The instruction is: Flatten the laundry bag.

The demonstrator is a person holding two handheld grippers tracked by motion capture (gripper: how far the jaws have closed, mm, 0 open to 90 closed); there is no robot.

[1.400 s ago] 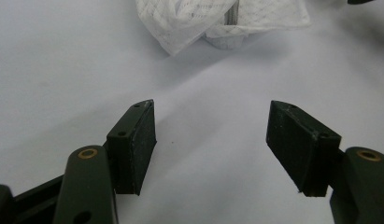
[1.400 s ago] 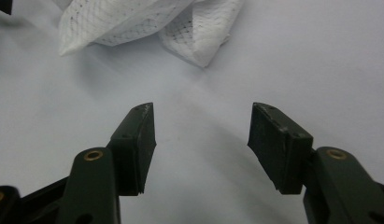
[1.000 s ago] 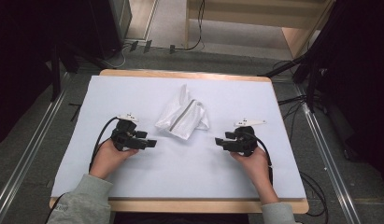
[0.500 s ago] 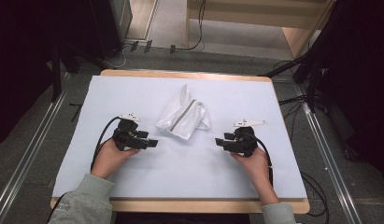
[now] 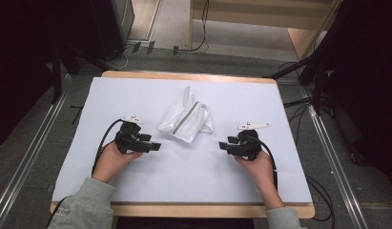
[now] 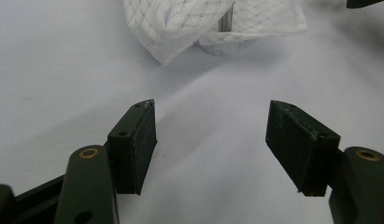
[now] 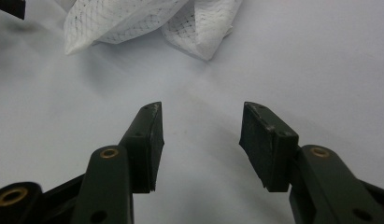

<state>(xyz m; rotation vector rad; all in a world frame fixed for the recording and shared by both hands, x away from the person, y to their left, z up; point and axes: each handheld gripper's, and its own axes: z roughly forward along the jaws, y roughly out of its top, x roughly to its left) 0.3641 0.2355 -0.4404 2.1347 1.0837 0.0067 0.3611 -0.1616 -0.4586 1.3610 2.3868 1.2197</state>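
Note:
A crumpled white mesh bag (image 5: 186, 119) with a grey zipper lies in the middle of the pale sheet (image 5: 193, 176). My left gripper (image 5: 154, 146) rests on the sheet to the bag's lower left and points right. Its jaws stand wide open with nothing between them (image 6: 211, 106), and the bag (image 6: 189, 18) lies just ahead. My right gripper (image 5: 223, 146) lies to the bag's lower right and points left. It is open (image 7: 202, 107); its jaws have just been closing a little, with only bare sheet between them. The bag (image 7: 115, 18) lies ahead of them.
The sheet covers a wooden table whose edge (image 5: 184, 210) shows at the front. Cables (image 5: 317, 191) trail off the right side. Metal rails (image 5: 22, 157) run along the floor on both sides, and dark equipment stands at the back corners.

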